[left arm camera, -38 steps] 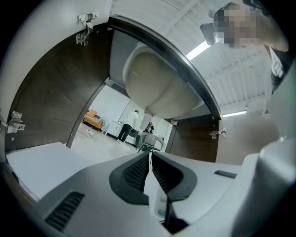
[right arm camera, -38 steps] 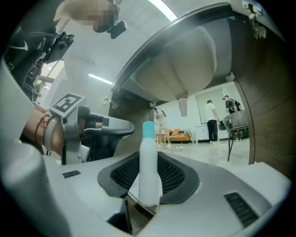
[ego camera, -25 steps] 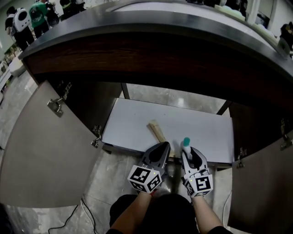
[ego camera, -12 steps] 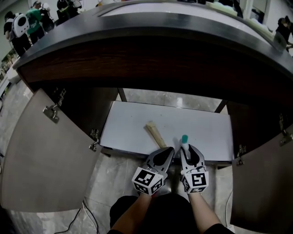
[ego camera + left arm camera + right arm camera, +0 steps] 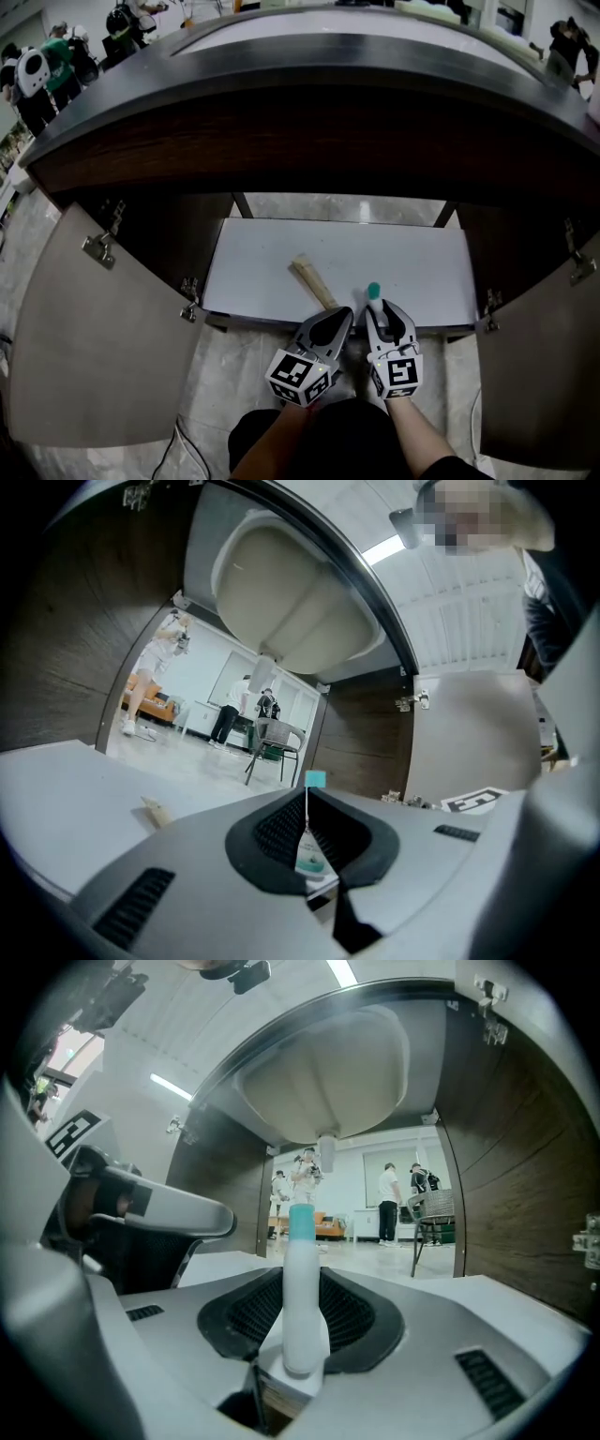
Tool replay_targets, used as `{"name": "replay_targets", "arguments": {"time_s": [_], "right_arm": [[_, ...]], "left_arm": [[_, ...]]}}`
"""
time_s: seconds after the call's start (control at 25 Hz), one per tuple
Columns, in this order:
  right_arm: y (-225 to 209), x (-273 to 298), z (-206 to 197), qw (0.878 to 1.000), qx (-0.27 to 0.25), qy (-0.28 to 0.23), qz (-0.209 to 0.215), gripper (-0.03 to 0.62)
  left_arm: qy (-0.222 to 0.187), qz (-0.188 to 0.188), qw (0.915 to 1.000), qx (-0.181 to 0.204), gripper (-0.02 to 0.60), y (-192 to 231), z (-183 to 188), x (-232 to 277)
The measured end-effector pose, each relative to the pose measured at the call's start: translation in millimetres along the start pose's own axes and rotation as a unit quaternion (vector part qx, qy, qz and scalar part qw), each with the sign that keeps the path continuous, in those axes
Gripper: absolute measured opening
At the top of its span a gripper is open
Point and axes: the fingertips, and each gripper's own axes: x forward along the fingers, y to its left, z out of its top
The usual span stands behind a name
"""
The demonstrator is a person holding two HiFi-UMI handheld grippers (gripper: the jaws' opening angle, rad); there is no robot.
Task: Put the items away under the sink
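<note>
A white bottle with a teal cap stands upright between the jaws of my right gripper, which is shut on its body. It is held at the front edge of the white cabinet shelf under the sink. My left gripper is right beside it, jaws shut with nothing in them. Through the thin slit between them the bottle shows. A short wooden stick lies on the shelf just ahead of the left gripper, seen as a small wooden stick to the left of the jaws.
Both cabinet doors stand open: the left door and the right door. The sink basin's underside and drain hang above the shelf. The cabinet has no back; people and a chair show beyond. A cable lies on the floor.
Both grippers stay side by side at the shelf's front edge, the bottle still held. The head view has shifted a little; the stick has not moved.
</note>
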Motion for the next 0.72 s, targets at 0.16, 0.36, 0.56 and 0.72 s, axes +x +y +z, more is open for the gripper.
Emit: {"name": "replay_targets", "arguments": {"time_s": [0.16, 0.36, 0.56, 0.72], "right_arm": [[-2, -10, -5, 1.0, 0.007, -0.001, 0.0, 0.124], [-1, -9, -12, 1.0, -0.006, 0.015, 0.008, 0.124], [5, 1, -7, 0.999, -0.044, 0.014, 0.019, 0.124], [5, 5, -8, 0.998, -0.055, 0.02, 0.019, 0.126]], "left_arm": [[-0.016, 0.022, 0.9987, -0.042, 0.011, 14, 7, -8], [-0.024, 0.024, 0.9986, -0.041, 0.011, 12, 14, -10], [-0.019, 0.021, 0.9988, -0.04, 0.011, 11, 11, -9], [-0.022, 0.028, 0.9984, -0.045, 0.011, 15, 11, -11]]}}
